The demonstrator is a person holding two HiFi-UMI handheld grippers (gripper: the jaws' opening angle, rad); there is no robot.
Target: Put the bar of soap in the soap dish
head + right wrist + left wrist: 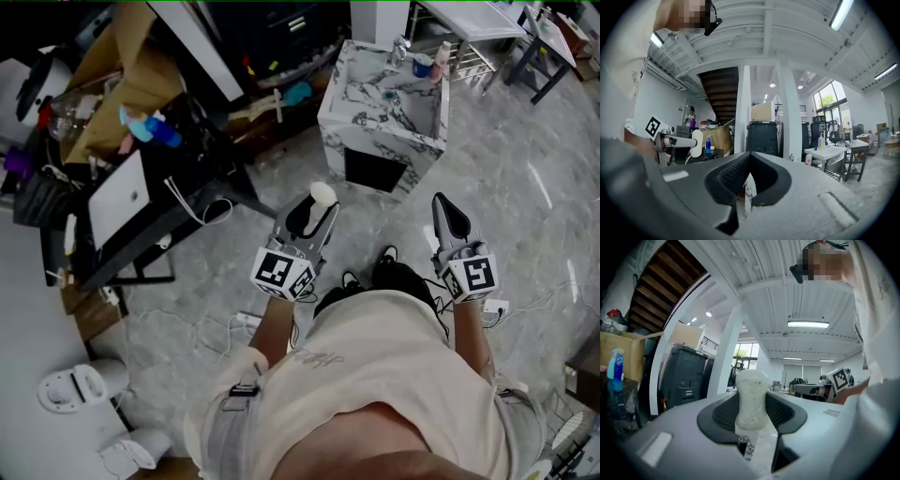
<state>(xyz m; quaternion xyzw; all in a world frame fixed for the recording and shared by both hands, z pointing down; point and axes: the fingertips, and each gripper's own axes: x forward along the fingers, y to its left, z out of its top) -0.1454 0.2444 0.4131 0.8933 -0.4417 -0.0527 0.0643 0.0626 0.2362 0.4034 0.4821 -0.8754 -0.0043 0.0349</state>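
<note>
Soap [751, 399] stands clamped in the left tool [310, 217], held level short of the marble sink [384, 103], likely for carrying there; the right tool [449, 216] is clenched and empty.

The left gripper [751, 414] grips the bar of soap [751, 397] (white, speckled) upright.

In the head view only one end of the bar of soap [322, 195] shows. The rest is hidden inside the left gripper [317, 208]. The small things [424, 64] on the marble sink [380, 134] are too tiny to tell, so the soap dish cannot be picked out. The person's body [375, 375] is cut off at the bottom edge.
</note>
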